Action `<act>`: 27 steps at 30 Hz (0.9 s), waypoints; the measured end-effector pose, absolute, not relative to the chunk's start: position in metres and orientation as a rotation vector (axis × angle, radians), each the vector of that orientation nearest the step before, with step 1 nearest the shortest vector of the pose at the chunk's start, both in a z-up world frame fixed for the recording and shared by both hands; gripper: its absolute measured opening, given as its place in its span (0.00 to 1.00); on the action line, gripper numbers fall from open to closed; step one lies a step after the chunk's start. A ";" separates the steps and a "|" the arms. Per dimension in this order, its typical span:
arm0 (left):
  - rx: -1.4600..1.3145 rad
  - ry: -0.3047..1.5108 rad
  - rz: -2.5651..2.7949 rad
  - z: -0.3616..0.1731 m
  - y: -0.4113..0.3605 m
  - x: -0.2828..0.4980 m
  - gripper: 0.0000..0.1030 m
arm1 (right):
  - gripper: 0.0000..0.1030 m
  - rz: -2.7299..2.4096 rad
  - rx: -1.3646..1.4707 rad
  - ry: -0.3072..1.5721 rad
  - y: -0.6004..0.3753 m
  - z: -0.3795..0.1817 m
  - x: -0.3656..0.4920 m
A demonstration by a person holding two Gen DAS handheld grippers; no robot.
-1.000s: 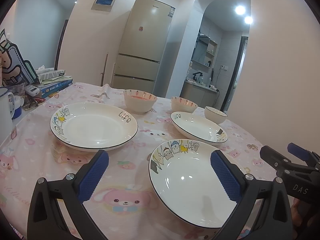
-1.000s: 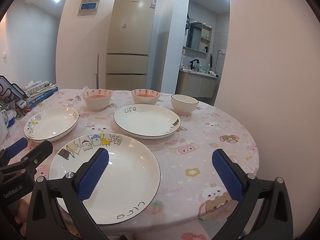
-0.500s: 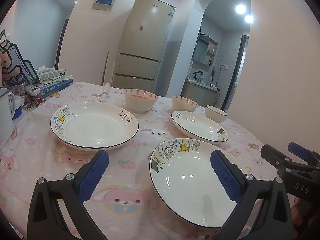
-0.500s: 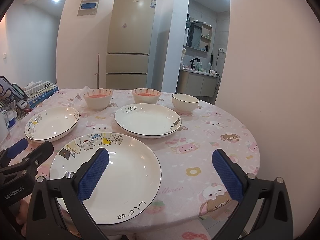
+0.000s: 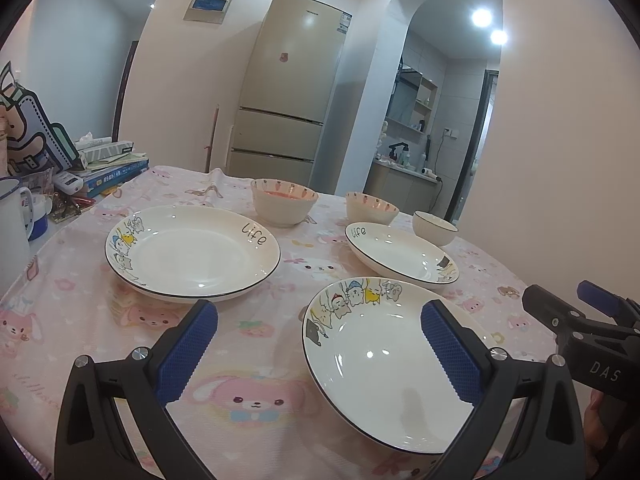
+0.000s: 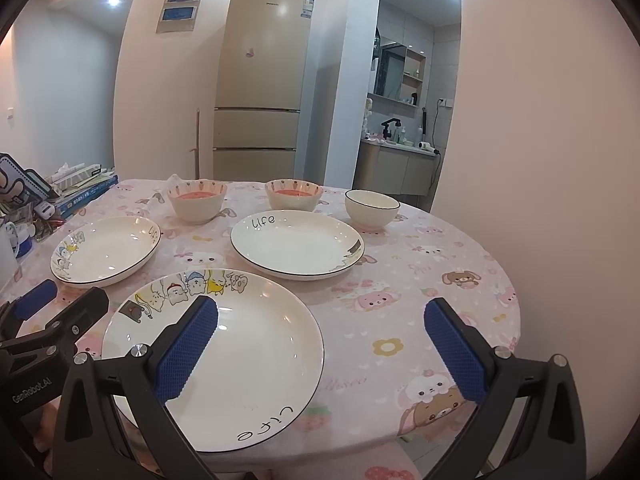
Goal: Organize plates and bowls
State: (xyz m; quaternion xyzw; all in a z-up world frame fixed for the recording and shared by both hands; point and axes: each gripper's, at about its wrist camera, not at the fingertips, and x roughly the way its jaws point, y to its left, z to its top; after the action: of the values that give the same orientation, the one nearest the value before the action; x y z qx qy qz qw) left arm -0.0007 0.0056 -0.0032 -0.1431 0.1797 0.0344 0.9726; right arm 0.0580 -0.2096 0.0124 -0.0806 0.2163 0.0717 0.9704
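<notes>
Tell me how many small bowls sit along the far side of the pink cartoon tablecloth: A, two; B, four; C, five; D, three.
D: two carrot-rimmed bowls with pink insides and one plain white bowl with a dark rim stand behind the three white plates.

Three shallow white plates with thin dark rims lie flat on the table, each with cartoon animals and the word "life" on the rim. The near plate [image 6: 224, 356] sits closest to the table edge, animals on its far side. The left plate [image 6: 106, 250] lies further back on the left; the far plate [image 6: 298, 244] lies behind and right of the near one. Beyond them stand three upright bowls in a row: a left carrot-patterned bowl [image 6: 197, 200] and a middle carrot-patterned bowl [image 6: 294, 194], both reddish inside, and a plain white dark-rimmed bowl [image 6: 372, 208] at the right.
</notes>
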 end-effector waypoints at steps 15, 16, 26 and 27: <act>-0.283 0.367 0.054 -0.002 0.004 0.000 1.00 | 1.00 0.147 -0.162 0.441 -0.209 0.012 0.059; -0.283 0.367 0.053 -0.002 0.004 0.000 1.00 | 1.00 0.147 -0.161 0.442 -0.209 0.012 0.059; -0.271 0.373 0.026 -0.003 -0.003 0.005 1.00 | 1.00 0.134 -0.145 0.467 -0.216 0.007 0.066; -0.266 0.376 0.027 -0.003 -0.004 0.005 1.00 | 1.00 0.134 -0.139 0.470 -0.218 0.006 0.067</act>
State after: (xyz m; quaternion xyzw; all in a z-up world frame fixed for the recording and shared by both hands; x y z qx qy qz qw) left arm 0.0051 -0.0043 -0.0034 -0.1320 0.1862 0.0132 0.9735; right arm 0.0671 -0.2180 0.0065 -0.0689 0.2327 0.0664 0.9678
